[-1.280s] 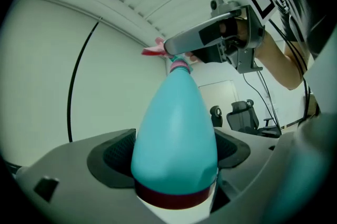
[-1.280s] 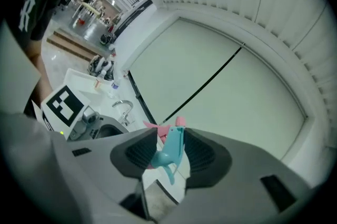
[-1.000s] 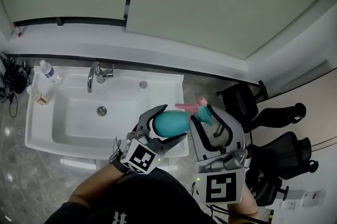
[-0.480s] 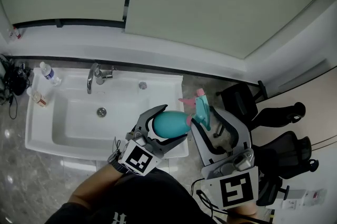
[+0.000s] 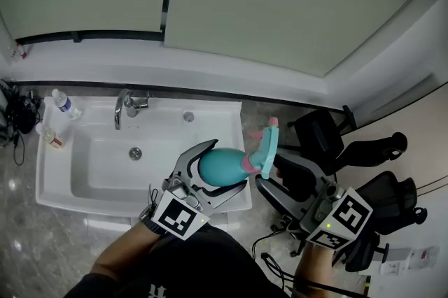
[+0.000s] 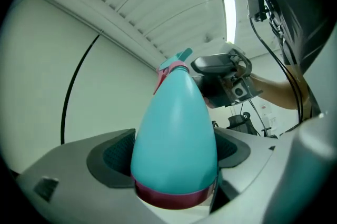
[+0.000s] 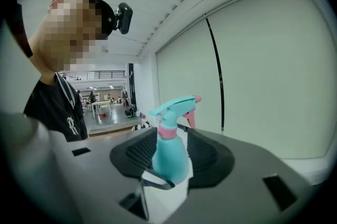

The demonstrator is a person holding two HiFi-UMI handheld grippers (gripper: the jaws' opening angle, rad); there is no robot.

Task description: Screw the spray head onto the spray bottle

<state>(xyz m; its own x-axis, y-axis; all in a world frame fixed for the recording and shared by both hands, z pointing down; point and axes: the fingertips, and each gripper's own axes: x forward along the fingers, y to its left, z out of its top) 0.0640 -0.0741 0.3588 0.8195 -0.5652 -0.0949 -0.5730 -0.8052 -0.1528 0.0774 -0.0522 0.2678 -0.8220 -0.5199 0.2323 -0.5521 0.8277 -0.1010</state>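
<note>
Left gripper (image 5: 232, 163) reaches away from me over the near right corner of the sink (image 5: 91, 167). It points about level, with the forearm (image 5: 129, 258) coming up from the bottom edge behind its marker cube (image 5: 175, 215). Both jaws are clamped round the fat body of the spray bottle (image 5: 218, 168). I see it lying on its side in the air, base deep between the pads and neck towards the right.

Right gripper (image 5: 266, 170) comes in from the right, tipped a little downward and rolled so that its cube (image 5: 343, 214) sits cornerwise. Its jaws stand partly closed and, as far as I can read it, pinch the low part of the spray head (image 5: 264, 148). That head sits on the bottle's neck with its pink tip towards the far wall.

Counting down by size, I make it:
- one white sink
- two grippers
- one spray bottle
- one spray head
- one chrome tap (image 5: 124, 105) at the sink's far edge
- one small clear water bottle (image 5: 63, 101) just off its far left corner
</note>
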